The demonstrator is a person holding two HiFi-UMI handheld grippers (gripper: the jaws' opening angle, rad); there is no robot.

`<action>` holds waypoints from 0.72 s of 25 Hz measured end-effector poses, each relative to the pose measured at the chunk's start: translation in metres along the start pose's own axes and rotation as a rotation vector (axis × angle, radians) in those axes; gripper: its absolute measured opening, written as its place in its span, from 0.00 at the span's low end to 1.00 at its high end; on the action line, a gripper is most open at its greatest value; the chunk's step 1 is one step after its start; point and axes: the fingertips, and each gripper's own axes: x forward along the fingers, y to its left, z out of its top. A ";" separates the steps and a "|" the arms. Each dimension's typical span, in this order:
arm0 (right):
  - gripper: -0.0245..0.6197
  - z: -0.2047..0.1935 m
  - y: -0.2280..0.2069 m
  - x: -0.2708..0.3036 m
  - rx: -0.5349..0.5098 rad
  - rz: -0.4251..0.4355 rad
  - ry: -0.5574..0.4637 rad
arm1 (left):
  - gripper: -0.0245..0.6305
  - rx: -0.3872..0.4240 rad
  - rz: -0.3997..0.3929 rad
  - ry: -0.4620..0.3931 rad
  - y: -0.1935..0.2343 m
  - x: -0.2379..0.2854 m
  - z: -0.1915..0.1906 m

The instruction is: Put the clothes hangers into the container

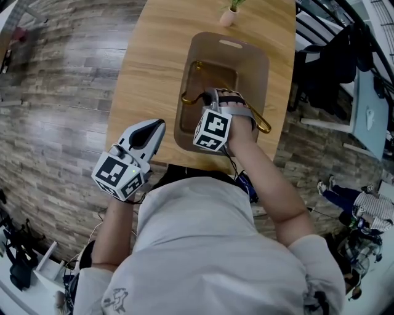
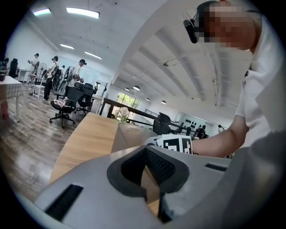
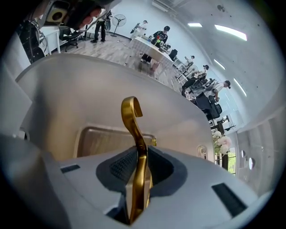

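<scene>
A gold clothes hanger (image 1: 259, 120) lies slanted across the tan container (image 1: 249, 58) on the wooden table (image 1: 154, 55). Its hook end (image 1: 189, 96) is down inside the bin and its other end pokes over the right rim. My right gripper (image 1: 213, 96) reaches into the container, shut on the hanger. In the right gripper view the gold hook (image 3: 130, 112) rises from between the pads (image 3: 121, 164), with the container's wall (image 3: 89, 89) behind it. My left gripper (image 1: 160, 125) hovers at the table's near left edge, shut and holding nothing; its own view shows the pads (image 2: 158, 165) meeting at the tips.
A small pot with a plant (image 1: 229, 15) stands at the table's far end, just behind the container. Dark furniture with clothing (image 1: 332, 67) is right of the table. Wood-plank floor (image 1: 55, 111) lies to the left. Office chairs (image 2: 62, 107) and people stand far off.
</scene>
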 end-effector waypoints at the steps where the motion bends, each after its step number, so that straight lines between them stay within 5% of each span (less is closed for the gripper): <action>1: 0.16 0.001 0.003 0.002 0.007 0.014 -0.001 | 0.05 -0.005 0.001 -0.004 0.001 0.000 0.000; 18: 0.20 0.006 0.007 -0.010 0.170 0.131 -0.056 | 0.05 0.003 0.013 -0.011 -0.001 -0.015 -0.001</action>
